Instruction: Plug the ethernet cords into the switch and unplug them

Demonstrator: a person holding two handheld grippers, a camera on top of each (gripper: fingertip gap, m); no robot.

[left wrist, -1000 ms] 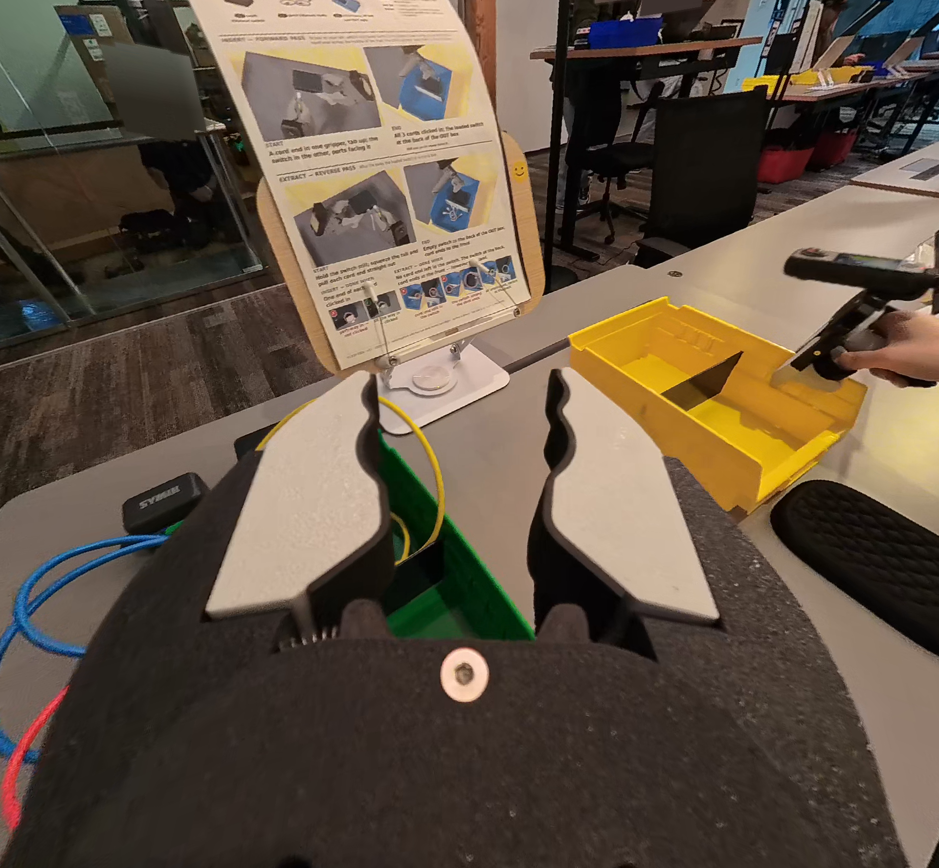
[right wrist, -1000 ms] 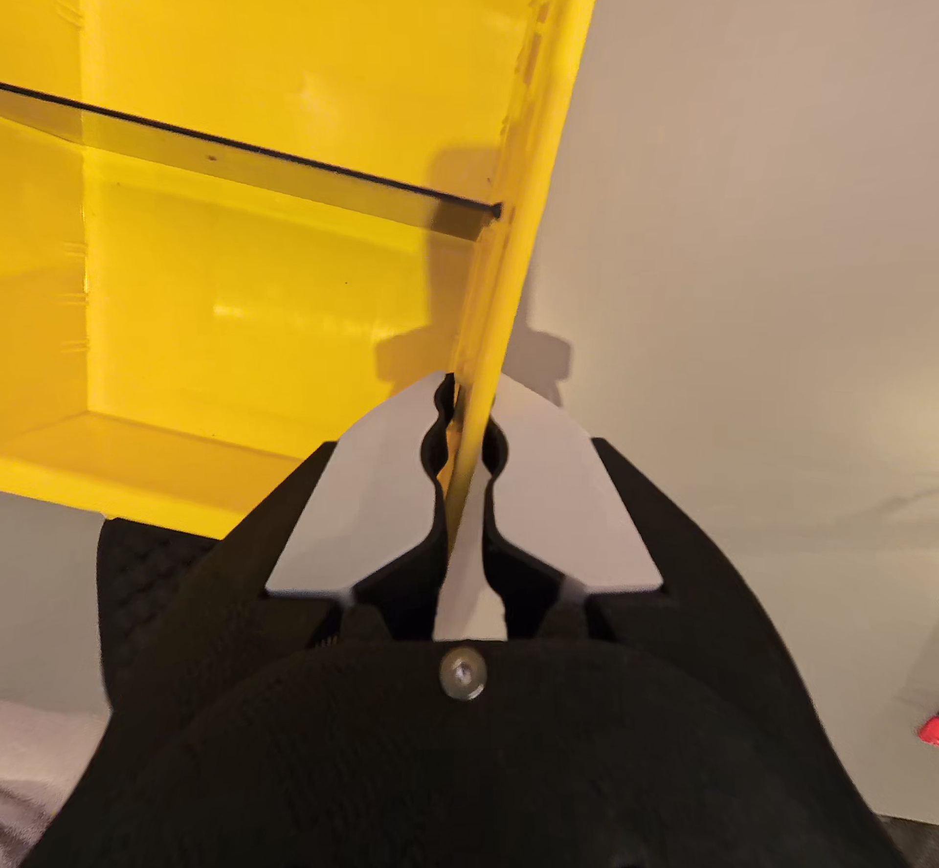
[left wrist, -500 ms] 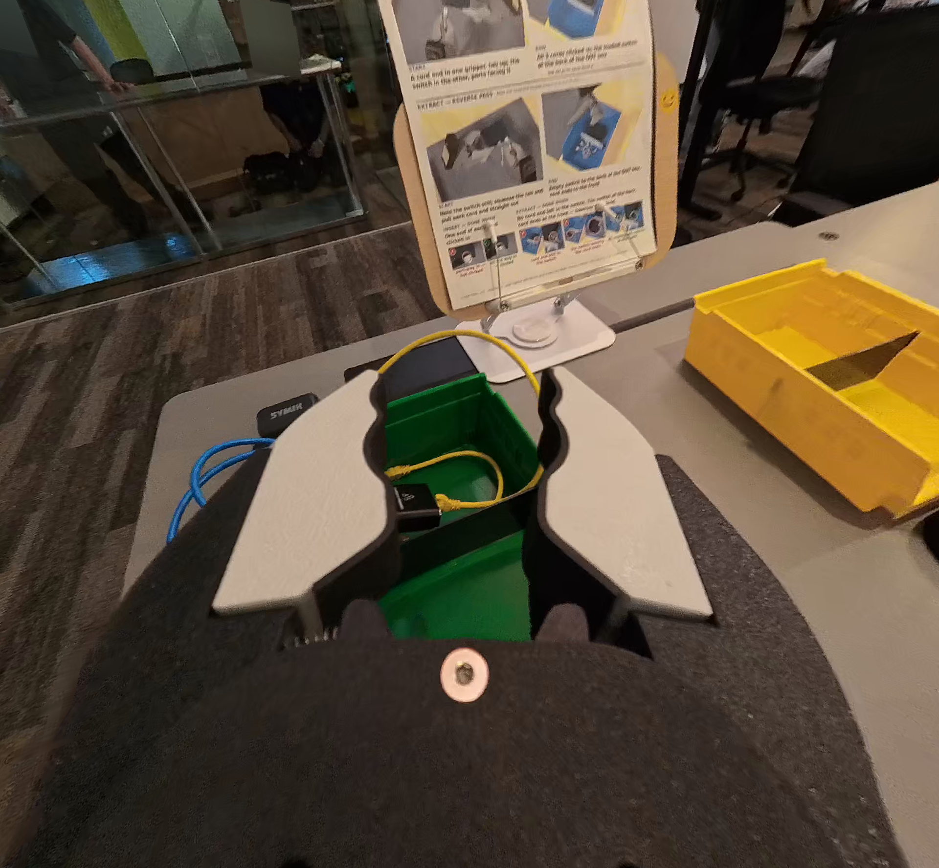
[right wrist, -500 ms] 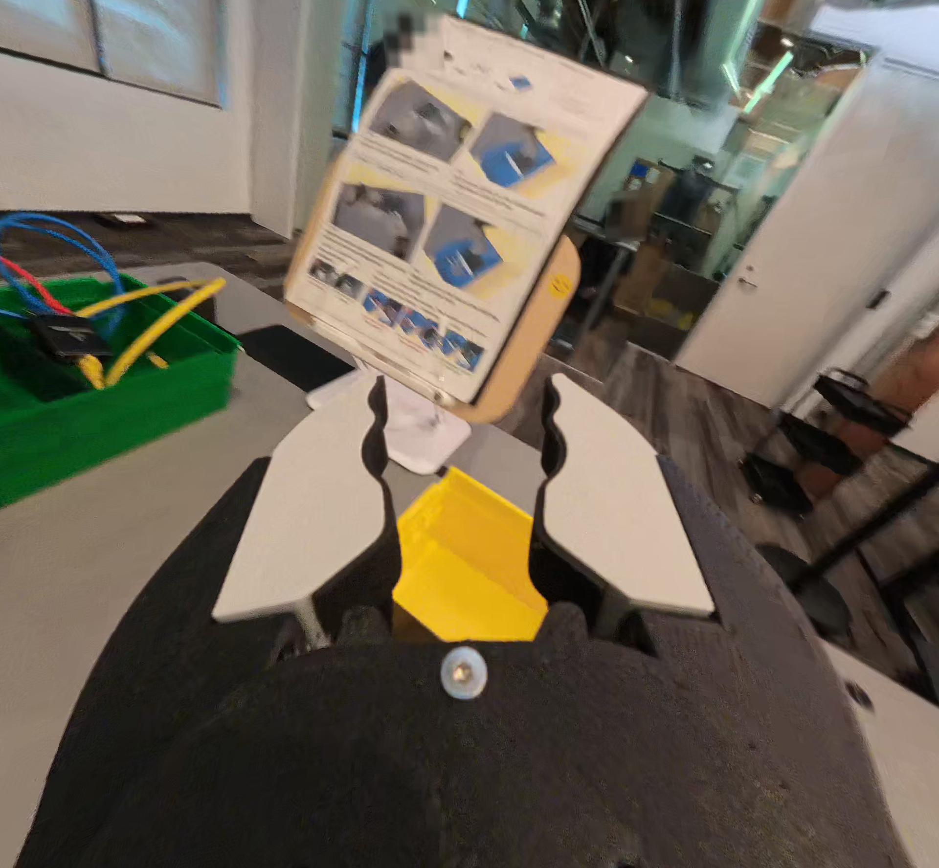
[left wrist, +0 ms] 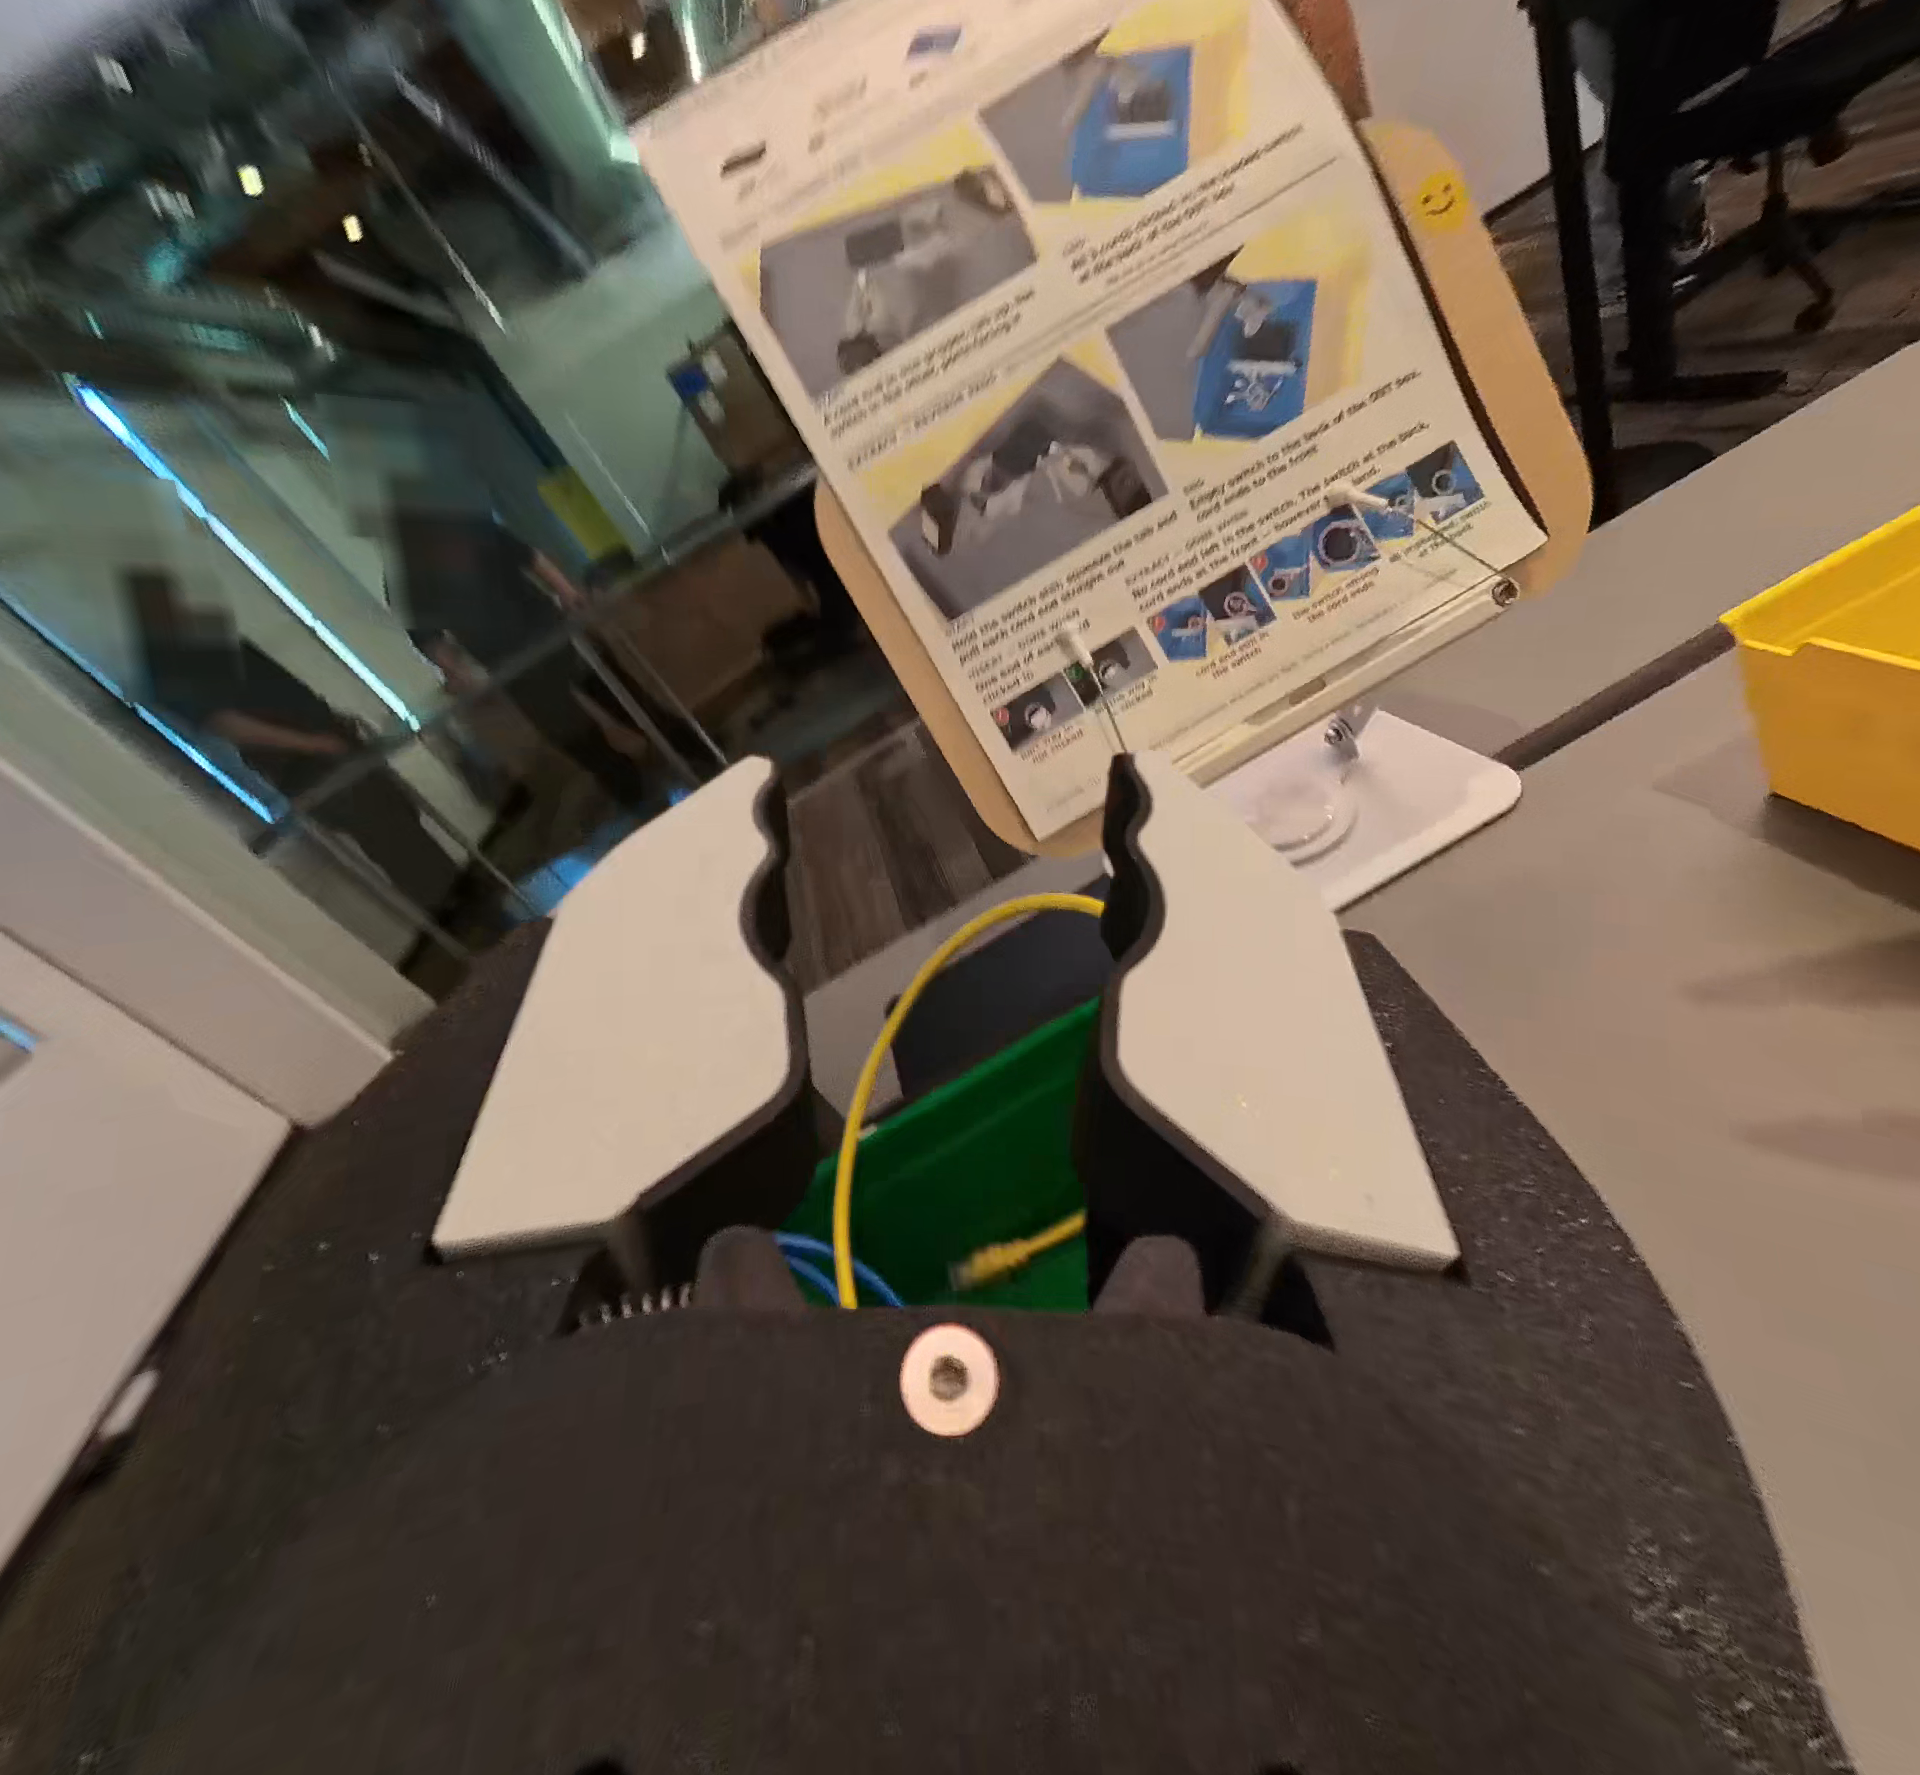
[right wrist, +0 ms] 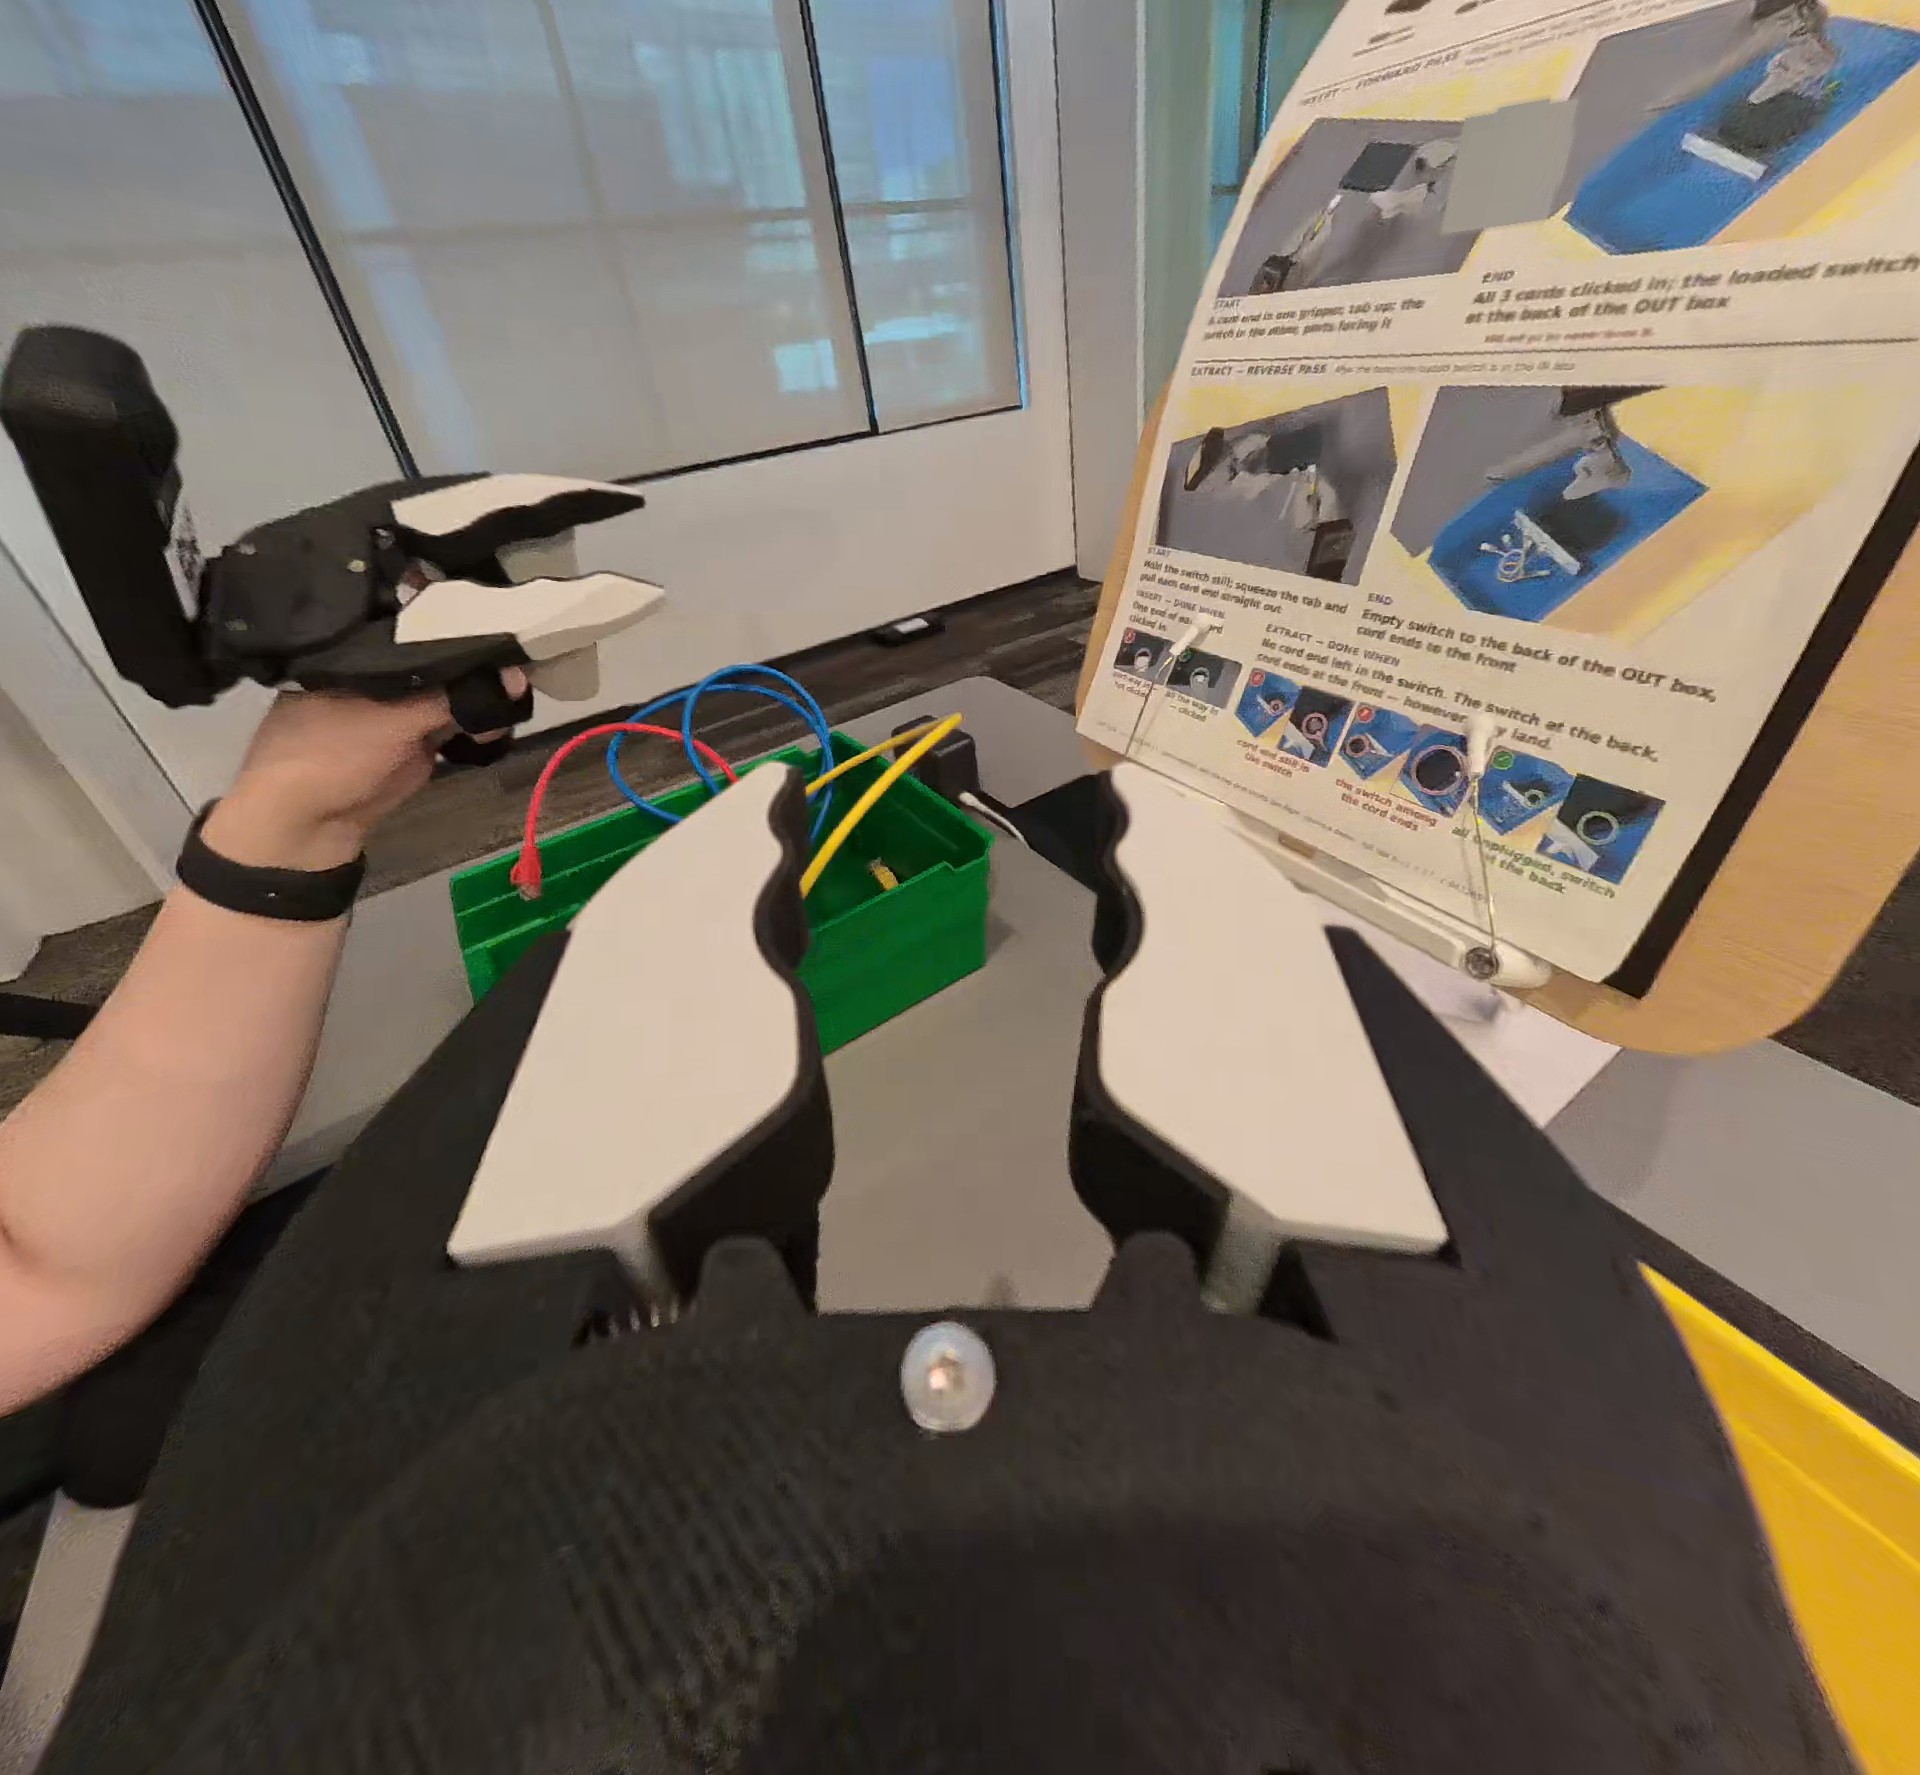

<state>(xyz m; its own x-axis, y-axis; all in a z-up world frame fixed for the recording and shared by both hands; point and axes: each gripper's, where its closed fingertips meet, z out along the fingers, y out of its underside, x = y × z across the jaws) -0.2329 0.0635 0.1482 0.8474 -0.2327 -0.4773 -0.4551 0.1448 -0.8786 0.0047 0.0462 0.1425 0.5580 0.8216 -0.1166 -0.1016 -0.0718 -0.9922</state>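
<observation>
Left gripper (left wrist: 940,780) stood wide apart, empty, above the green bin (right wrist: 904,904) holding cords (right wrist: 862,790). Right gripper (right wrist: 951,790) likewise gaped, grasping nothing, touching nothing.

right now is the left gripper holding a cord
No, the left gripper hangs open and empty in the air above the green bin, where the cords lie.

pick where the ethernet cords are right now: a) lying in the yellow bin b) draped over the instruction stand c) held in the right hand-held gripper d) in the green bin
d: the red cord, blue cord and yellow cord all loop up out of the green bin, while the right hand-held gripper is open and empty.
</observation>
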